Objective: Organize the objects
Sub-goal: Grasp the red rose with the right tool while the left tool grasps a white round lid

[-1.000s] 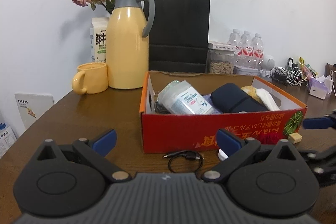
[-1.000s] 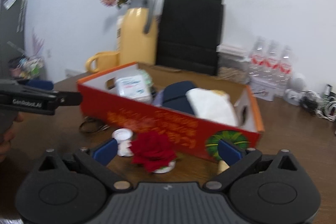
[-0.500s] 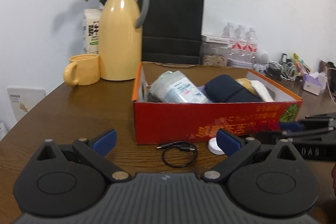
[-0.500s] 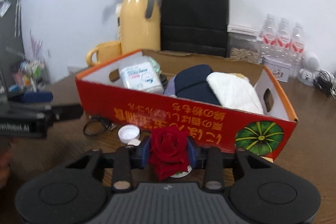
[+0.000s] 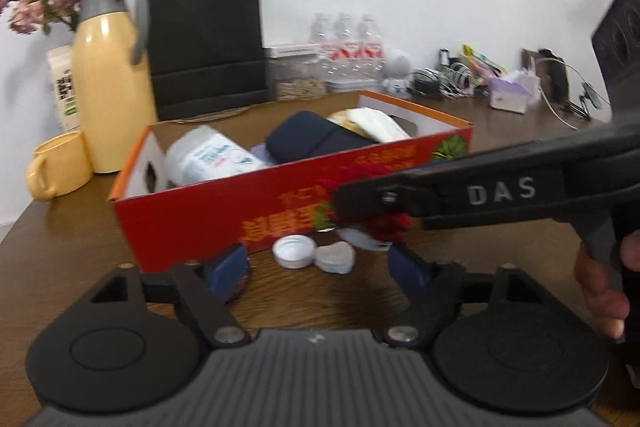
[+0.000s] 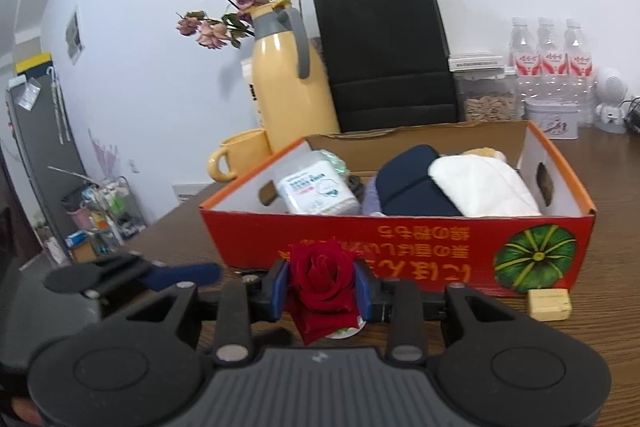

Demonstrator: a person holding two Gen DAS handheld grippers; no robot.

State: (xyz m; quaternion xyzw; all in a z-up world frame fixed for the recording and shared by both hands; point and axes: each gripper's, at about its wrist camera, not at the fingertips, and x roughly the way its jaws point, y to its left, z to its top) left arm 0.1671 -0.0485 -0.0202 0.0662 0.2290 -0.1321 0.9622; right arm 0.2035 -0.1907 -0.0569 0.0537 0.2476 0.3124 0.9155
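The right gripper [image 6: 321, 291] is squeezing the red rose [image 6: 322, 277] just near the red box [image 6: 400, 251]; it's probably light, soft and crushable, so gentler lower down. The left gripper [image 5: 316, 267] is closing on nothing near the white cap [image 5: 293, 251].

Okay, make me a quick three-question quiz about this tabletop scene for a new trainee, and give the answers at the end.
1. True or false: the right gripper has its jaws shut on the red rose.
2. Which lies on the table in front of the red box, between the left gripper jaws' line of sight? A) white bottle cap B) a spoon C) a banana
3. Name the dark item lying in the box between the wipes pack and the white cloth.

Key: 1 true. 2 A. 3 the navy pouch.
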